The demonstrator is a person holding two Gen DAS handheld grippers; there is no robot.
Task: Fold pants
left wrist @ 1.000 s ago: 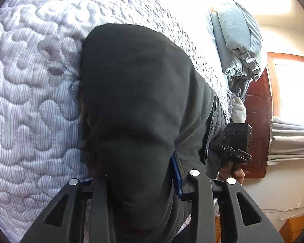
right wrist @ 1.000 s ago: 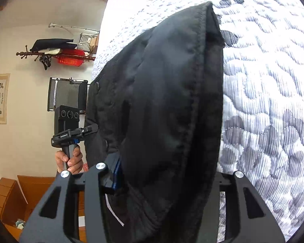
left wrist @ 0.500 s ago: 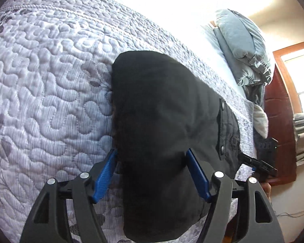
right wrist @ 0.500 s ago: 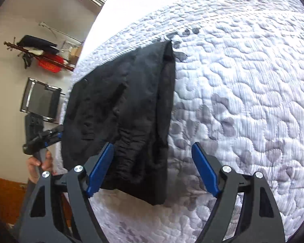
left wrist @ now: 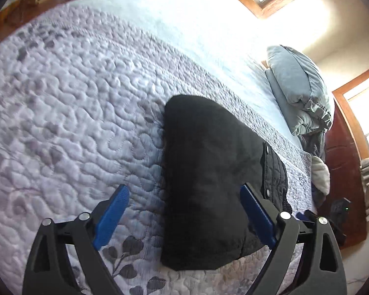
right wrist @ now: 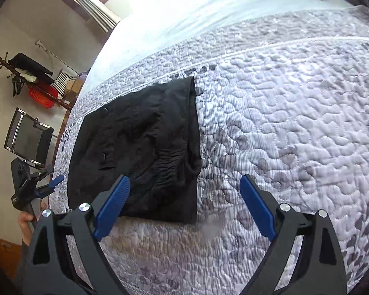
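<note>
Black pants, lilac leaf-print quilt

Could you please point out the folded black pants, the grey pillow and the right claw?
Folded black pants (right wrist: pixel 145 147), right wrist view, middle of top layer.
Grey pillow (left wrist: pixel 295 83), left wrist view, its upper face.
Right claw (right wrist: pixel 184 204), right wrist view, midway between fingertips.

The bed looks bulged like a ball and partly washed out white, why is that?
Left wrist view: fisheye lens curves the quilt; window light blows out the far bed. Right wrist view: same bulge, glare at top, black pants stay dark but readable, slight blur on the quilt's near stitching.
</note>
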